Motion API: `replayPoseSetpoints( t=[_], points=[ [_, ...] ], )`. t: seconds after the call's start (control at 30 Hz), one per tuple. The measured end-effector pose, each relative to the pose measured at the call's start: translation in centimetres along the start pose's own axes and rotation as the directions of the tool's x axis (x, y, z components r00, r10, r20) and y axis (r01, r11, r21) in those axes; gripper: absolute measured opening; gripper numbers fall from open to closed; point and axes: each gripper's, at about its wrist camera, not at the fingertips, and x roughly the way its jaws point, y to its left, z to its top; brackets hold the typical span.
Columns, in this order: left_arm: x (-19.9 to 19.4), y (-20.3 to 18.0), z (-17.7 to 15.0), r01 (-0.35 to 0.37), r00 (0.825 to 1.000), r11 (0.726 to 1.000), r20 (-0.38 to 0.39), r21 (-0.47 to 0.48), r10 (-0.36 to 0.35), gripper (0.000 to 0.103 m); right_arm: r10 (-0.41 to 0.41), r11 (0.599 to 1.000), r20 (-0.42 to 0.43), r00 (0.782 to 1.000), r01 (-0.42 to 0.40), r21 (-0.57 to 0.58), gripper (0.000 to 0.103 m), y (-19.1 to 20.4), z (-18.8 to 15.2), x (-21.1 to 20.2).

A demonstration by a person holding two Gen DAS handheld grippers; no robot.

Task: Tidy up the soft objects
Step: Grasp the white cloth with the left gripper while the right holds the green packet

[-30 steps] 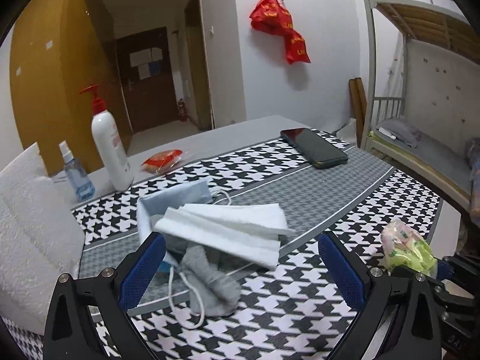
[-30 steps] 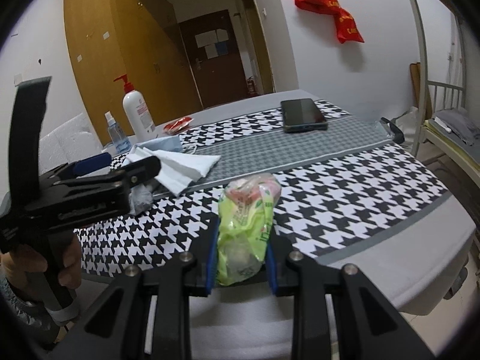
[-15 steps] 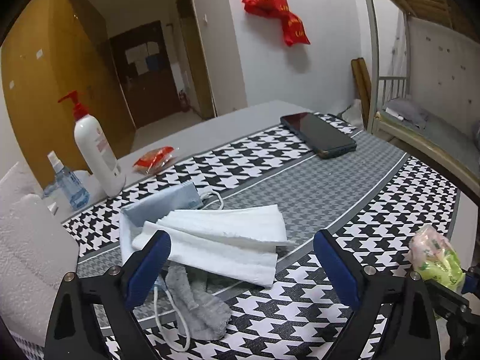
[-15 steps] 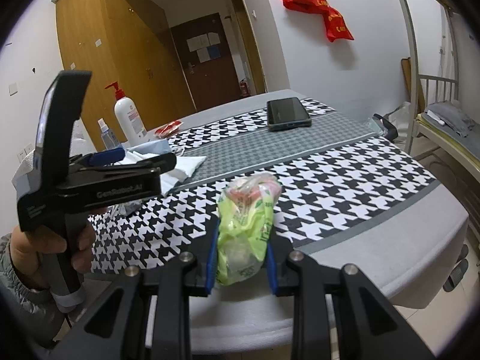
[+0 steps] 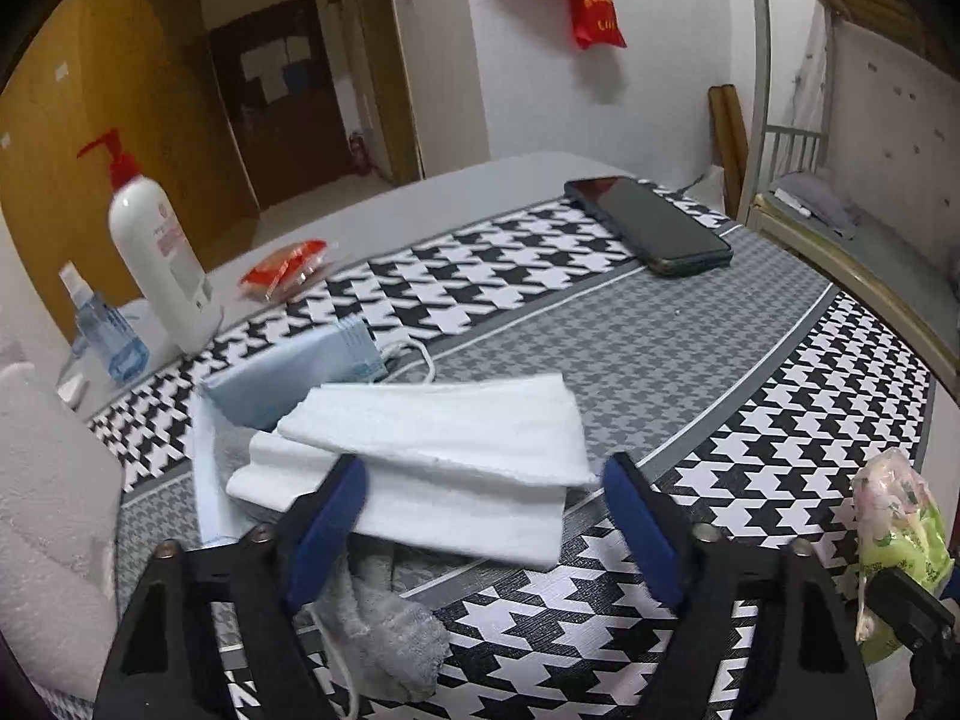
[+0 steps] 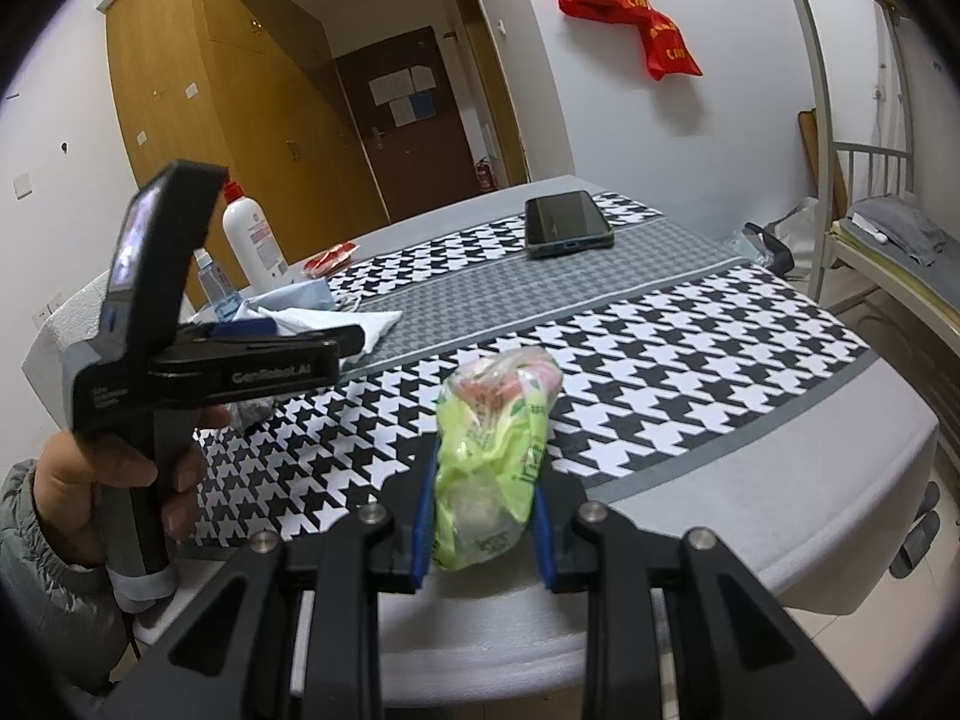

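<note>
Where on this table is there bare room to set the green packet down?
The grey band between the white folded cloth and the phone is bare. So is the near houndstooth strip, right of the green packet held in the right hand-held gripper. Crowded: the left end, with cloth, blue masks, grey sock and bottles.

The left gripper (image 5: 483, 495) hangs over a folded white towel (image 5: 432, 456), its jaws just closing in, the towel between them but not yet pinched. A grey sock (image 5: 384, 630) and a blue face mask (image 5: 288, 366) lie under the towel on the houndstooth cloth (image 5: 750, 450). Farther back stand a pump bottle (image 5: 159, 246) and a phone (image 5: 651, 225). A green packet (image 5: 900, 528) shows at right.
</note>
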Motion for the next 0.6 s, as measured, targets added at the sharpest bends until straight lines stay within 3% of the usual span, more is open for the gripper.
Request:
replayPoseSetpoints(
  t=[0.23,0.33,0.4,0.47,0.53,0.6],
  points=[
    [1.4,0.7,0.0,0.011,0.997,0.999,-0.073,-0.038,-0.014,0.06,0.001,1.0,-0.005,1.0,-0.001,-0.007,0.031,0.2,0.0,0.1],
    [1.3,0.4,0.0,0.027,0.997,0.999,-0.068,-0.022,-0.028,0.052,0.001,1.0,-0.007,1.0,-0.001,-0.011,0.031,0.4,0.0,0.1],
    [1.4,0.4,0.0,0.069,0.995,0.997,-0.069,-0.023,-0.071,0.042,-0.003,1.0,-0.009,1.0,0.003,-0.019,0.031,0.7,0.1,0.1],
    [1.4,0.5,0.0,0.094,0.993,0.995,-0.068,-0.03,-0.096,0.039,-0.004,1.0,-0.01,1.0,0.004,-0.024,0.031,0.9,0.2,0.1],
    [1.2,0.4,0.0,0.112,0.992,0.994,-0.064,-0.021,-0.113,0.017,-0.005,1.0,-0.01,1.0,0.005,-0.028,0.031,1.1,0.2,0.0],
    [1.1,0.2,-0.1,0.137,0.988,0.99,-0.062,-0.019,-0.138,0.01,-0.005,0.999,-0.008,1.0,0.005,-0.033,0.031,1.4,0.3,-0.2]
  ],
)
